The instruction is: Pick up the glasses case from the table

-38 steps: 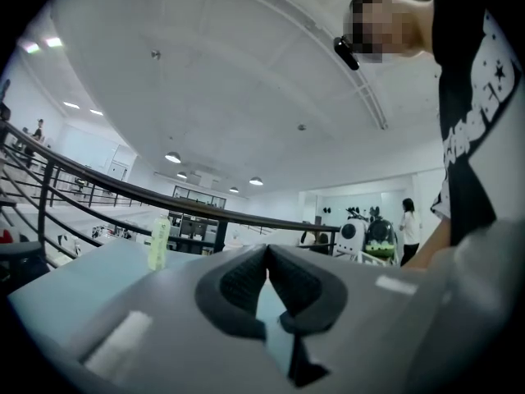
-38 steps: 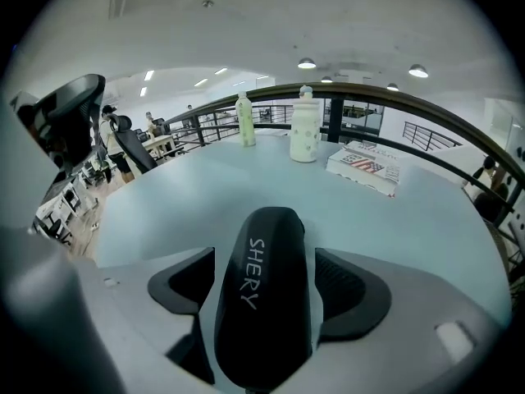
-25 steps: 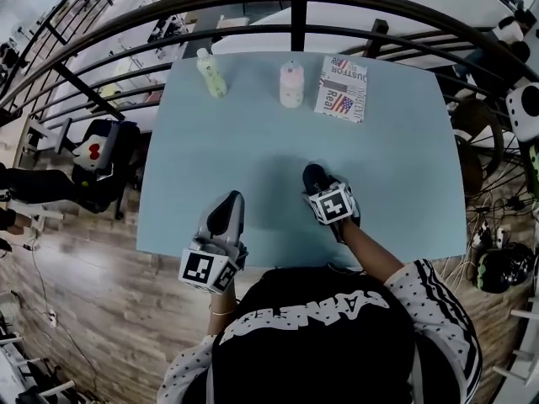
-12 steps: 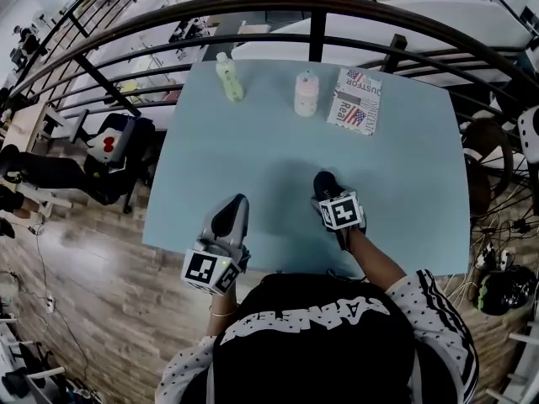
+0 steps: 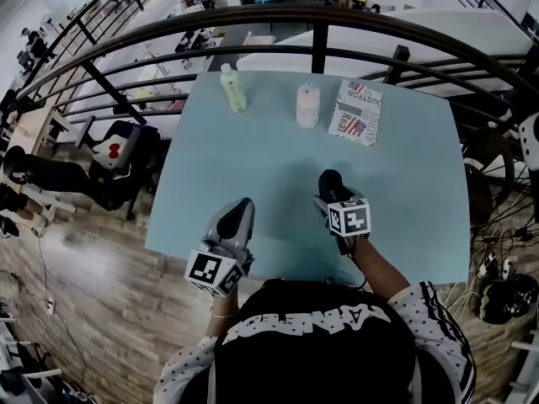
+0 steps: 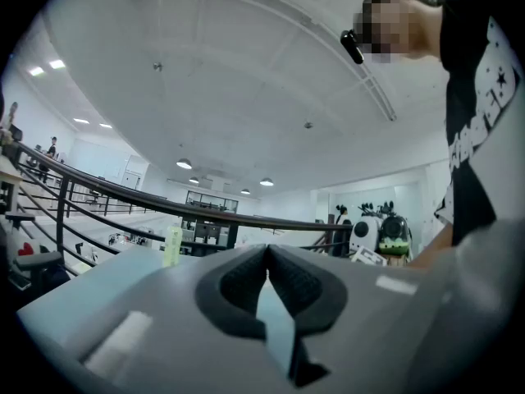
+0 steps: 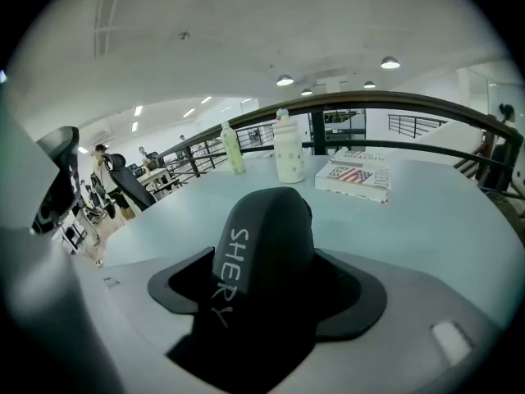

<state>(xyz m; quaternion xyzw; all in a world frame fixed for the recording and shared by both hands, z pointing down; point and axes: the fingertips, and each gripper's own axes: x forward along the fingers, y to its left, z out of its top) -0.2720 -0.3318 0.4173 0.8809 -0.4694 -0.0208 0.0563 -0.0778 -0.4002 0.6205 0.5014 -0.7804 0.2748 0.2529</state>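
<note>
Seemingly a light, stiff, smooth-shelled thing, the glasses case [image 7: 264, 236] sits low-centre in the right gripper view, clamped across its width by the right gripper [image 5: 333, 199] fingers; the left gripper [image 5: 237, 218] fingers are closed together, empty.

Bright, even indoor light from round ceiling lamps [image 7: 285, 80]. Soft shadow on the counter [image 5: 404, 192] just left of the right gripper [image 5: 333, 194]. Heavy fisheye: railing [image 5: 253, 17] bows, both gripper views vignette black at corners. Gripper bodies nearest the lens blur.

Office mezzanine behind curved railing [image 5: 278, 15]
</note>
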